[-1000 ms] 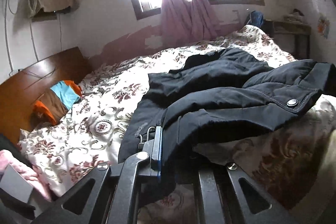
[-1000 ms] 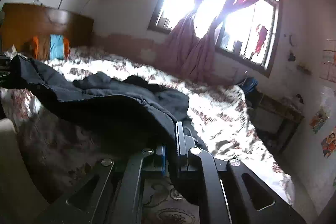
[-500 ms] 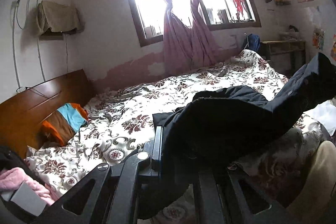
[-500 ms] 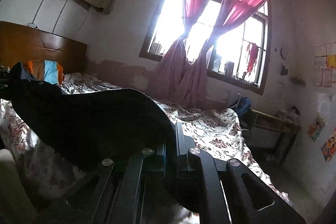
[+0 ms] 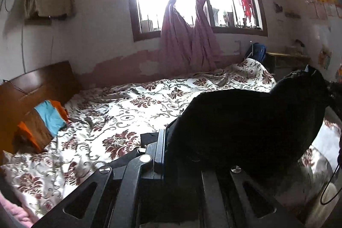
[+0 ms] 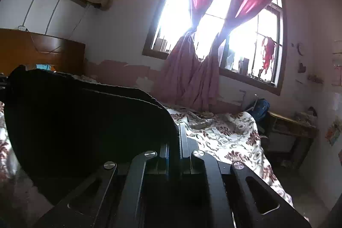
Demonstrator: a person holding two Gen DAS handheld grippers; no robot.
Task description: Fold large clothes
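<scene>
Both grippers are clamped tight on the black jacket [image 5: 245,127], one at each end of it. From where I stand, the left gripper [image 5: 165,142] has its jaws pinched on the garment's edge, and the cloth runs away from it to the right, sagging in a dark hump above the floral bedspread [image 5: 119,112]. The right gripper [image 6: 174,142] bites the opposite edge, and from it the jacket [image 6: 85,127] stretches off to the left, its top hem a fairly taut line. So the long axis of the jacket lies straight between the two hands, slung like a hammock, lifted off the bed with its belly hanging lower than the held ends.

Neither hand is nearer; each already has its corner. The coming move, I would judge, turns on keeping that span level and carrying it out over the open bedspread, which lies ahead of both grippers toward the window [image 6: 213,20] and its tied pink curtains [image 5: 186,35]. Dropping one end early would likely let the heavy cloth bunch rather than lie flat for the fold.
</scene>
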